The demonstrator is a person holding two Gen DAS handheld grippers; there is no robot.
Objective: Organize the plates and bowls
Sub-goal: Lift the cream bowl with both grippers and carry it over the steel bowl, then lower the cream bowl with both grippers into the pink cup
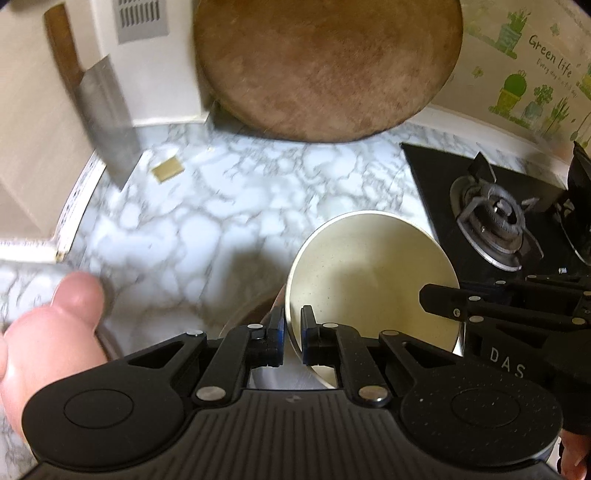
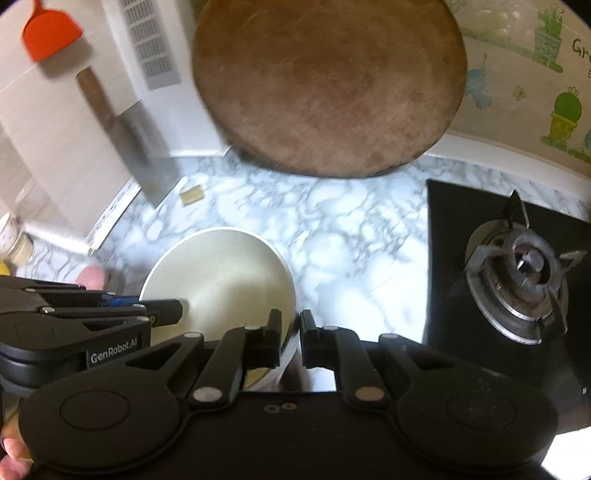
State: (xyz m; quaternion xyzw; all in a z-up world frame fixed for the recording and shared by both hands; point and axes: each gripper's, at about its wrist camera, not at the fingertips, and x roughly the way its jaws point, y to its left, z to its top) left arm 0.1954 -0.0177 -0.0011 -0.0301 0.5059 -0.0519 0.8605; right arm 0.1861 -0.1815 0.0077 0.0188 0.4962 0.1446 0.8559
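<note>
Both grippers were clamped on the same cream bowl (image 1: pixel 373 280), one on each side of the rim. Left gripper (image 1: pixel 292 334) pinched the near-left rim, wall between its pads; right gripper (image 2: pixel 290 338) pinched the near-right rim the same way. In the left wrist view the right gripper's finger reached in over the bowl's right edge; in the right wrist view the left one reached in over its left edge. Bowl sat tilted, mouth facing the cameras, above the marble-pattern counter (image 1: pixel 207 206); couldn't tell if it touched the surface. Something brown showed just under the bowl's left edge in the left view, too hidden to identify. Behind it, a round wooden cutting board (image 1: pixel 325 66) leaned against the wall, a cleaver (image 1: pixel 107 122) hung at left, and a red scoop (image 2: pixel 50 31) above it. Black gas stove (image 2: pixel 517 280) sat right of the bowl. A thumb (image 1: pixel 74 295) showed at left.
</note>
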